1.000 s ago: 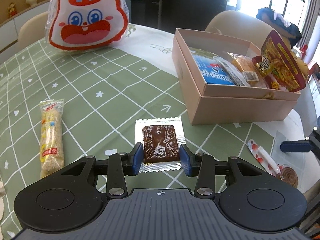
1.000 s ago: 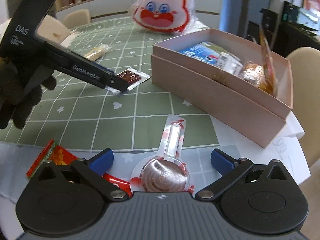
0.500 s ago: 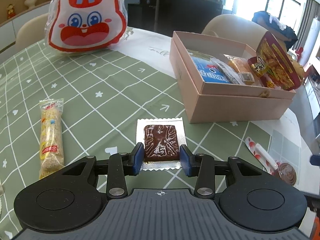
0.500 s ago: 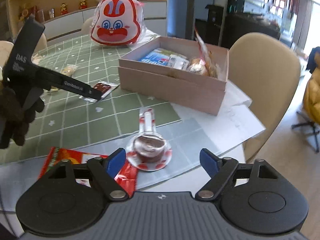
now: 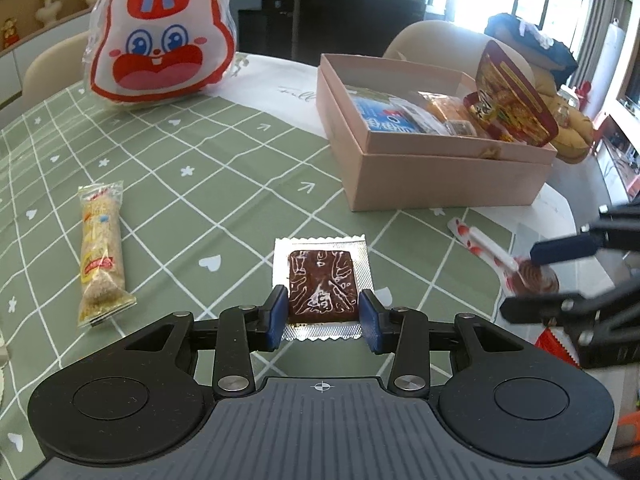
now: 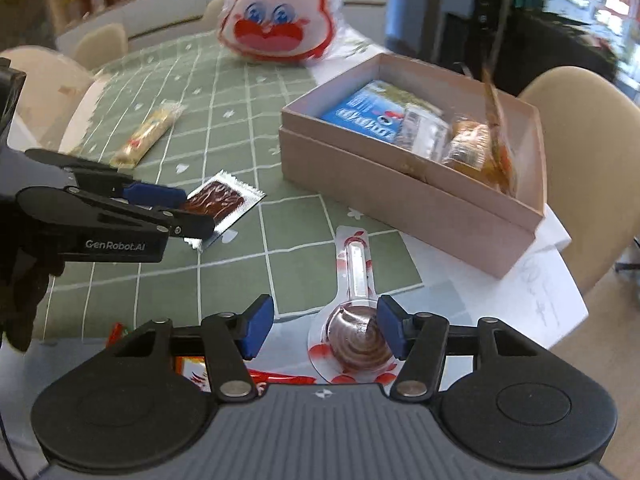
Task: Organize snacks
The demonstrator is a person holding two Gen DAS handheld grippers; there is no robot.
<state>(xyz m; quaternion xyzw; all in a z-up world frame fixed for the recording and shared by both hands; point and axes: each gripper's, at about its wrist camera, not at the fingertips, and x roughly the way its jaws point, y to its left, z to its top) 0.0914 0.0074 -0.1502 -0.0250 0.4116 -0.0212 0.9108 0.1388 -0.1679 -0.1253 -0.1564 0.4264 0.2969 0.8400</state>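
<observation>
Here your left hand-held gripper (image 5: 323,315) straddles, open, the flat foil snack packet (image 5: 322,286) (light, slippery; pinch its side edges); right hand-held gripper (image 6: 326,332) open.

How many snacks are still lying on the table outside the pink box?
4, not counting the rabbit bag: brown packet between the left tool, cracker stick, chocolate spoon at the right tool, red packet partly hidden.

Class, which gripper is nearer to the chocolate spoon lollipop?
Right. The right gripper has its open jaws around the chocolate spoon lollipop at the table edge, while the left gripper is off to the side, straddling the brown foil snack.
</observation>
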